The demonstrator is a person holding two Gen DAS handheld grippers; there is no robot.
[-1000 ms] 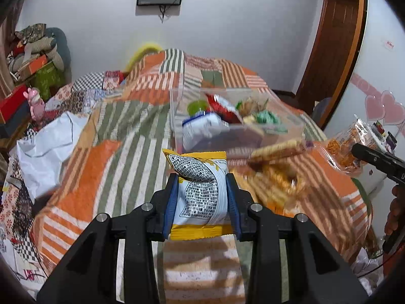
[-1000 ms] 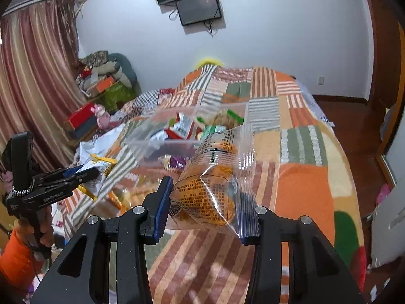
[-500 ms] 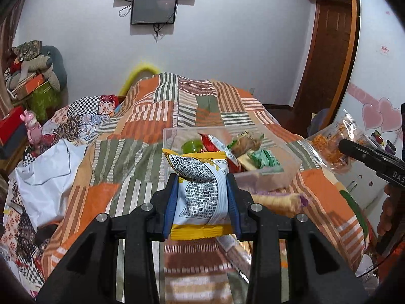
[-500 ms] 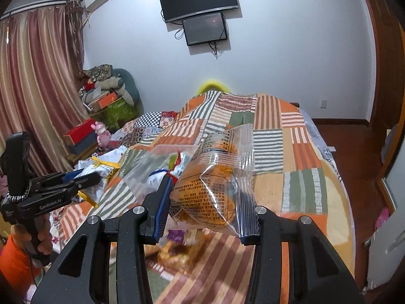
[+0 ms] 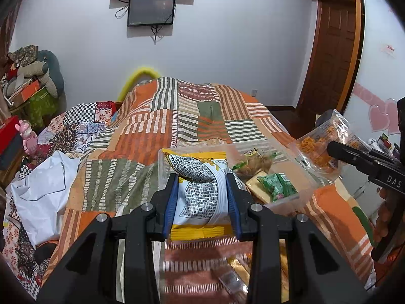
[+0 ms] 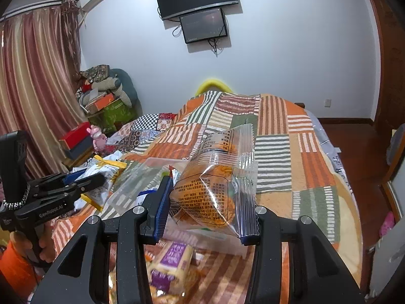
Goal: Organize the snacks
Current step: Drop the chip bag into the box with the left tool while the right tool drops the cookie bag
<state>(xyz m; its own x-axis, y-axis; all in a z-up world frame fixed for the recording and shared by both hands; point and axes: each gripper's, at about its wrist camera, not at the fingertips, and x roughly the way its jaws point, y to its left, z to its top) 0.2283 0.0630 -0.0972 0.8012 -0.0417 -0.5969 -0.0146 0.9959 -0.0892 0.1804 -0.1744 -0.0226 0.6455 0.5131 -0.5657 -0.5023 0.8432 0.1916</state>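
Note:
My left gripper (image 5: 201, 202) is shut on a yellow and white snack packet (image 5: 200, 185), held above the near left corner of a clear plastic box (image 5: 298, 174) holding several snacks. My right gripper (image 6: 207, 210) is shut on a clear bag of orange snacks (image 6: 215, 185), held above the bed on the box's right. That bag also shows in the left wrist view (image 5: 321, 147). The left gripper with its packet shows in the right wrist view (image 6: 83, 179). The clear box (image 6: 141, 177) lies between both grippers.
The box rests on a patchwork orange and green quilt (image 5: 177, 116). Loose snack packets, one purple and white (image 6: 172, 261), lie on the quilt below the grippers. White plastic (image 5: 43, 190) lies at the left bed edge. A clutter pile (image 6: 106, 96) stands beyond.
Both grippers have risen and drawn back with their packets held. The box and loose snacks now sit lower and further off in both views.

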